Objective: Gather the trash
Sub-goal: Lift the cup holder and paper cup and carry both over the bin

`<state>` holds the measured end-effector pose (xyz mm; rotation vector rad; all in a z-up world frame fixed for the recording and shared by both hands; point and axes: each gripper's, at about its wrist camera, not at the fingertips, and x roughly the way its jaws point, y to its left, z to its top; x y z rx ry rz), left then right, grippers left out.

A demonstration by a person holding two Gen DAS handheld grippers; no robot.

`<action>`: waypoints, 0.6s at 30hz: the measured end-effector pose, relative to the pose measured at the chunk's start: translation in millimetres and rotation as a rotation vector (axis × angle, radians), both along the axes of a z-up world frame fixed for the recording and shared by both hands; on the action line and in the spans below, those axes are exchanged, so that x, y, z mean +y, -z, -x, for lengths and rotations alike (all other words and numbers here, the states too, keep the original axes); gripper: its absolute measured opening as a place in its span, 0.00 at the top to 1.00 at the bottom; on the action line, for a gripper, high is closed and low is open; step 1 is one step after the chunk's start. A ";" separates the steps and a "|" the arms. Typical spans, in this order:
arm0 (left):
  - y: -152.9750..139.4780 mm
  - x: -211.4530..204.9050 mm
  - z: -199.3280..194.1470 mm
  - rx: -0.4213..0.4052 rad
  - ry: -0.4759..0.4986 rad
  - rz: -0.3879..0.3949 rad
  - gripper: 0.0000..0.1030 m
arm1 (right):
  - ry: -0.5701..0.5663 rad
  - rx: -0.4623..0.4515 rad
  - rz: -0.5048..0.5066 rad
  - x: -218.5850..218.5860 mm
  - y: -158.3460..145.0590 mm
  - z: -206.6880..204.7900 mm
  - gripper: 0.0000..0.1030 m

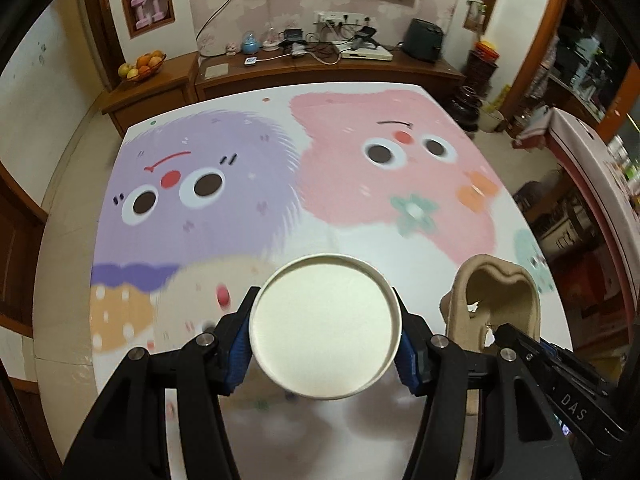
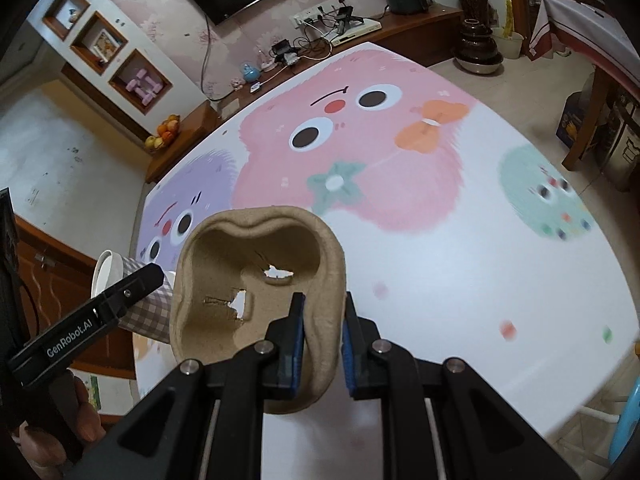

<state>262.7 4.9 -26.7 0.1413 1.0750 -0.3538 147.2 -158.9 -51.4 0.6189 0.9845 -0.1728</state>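
My left gripper (image 1: 325, 332) is shut on a paper cup (image 1: 324, 326), its white open mouth facing the camera, held above the table. The same cup (image 2: 132, 292) shows a checked side in the right wrist view, at the left. My right gripper (image 2: 323, 332) is shut on the rim of a brown pulp cup carrier (image 2: 256, 280), torn inside, held above the table. The carrier (image 1: 496, 300) also shows at the lower right of the left wrist view, close beside the cup.
The table (image 1: 360, 240) carries a cloth with purple and pink cartoon monsters. A wooden sideboard (image 1: 320, 68) with cables, a fruit bowl (image 1: 144, 66) and a dark appliance (image 1: 424, 40) stands beyond the far edge. Pots (image 2: 478, 52) stand on the floor at the right.
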 end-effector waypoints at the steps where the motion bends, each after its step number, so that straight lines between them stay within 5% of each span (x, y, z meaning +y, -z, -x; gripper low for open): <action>1: -4.5 -1.7 17.3 -0.009 0.002 -0.001 0.45 | -0.005 -0.003 -0.002 0.0 -2.4 12.2 0.85; 9: -24.1 -7.9 122.5 -0.029 -0.016 0.027 0.45 | -0.064 -0.021 0.012 -2.0 -19.7 107.6 0.85; 18: -13.5 -10.2 232.1 0.003 -0.047 0.023 0.45 | -0.149 -0.020 0.048 0.8 -21.2 198.4 0.85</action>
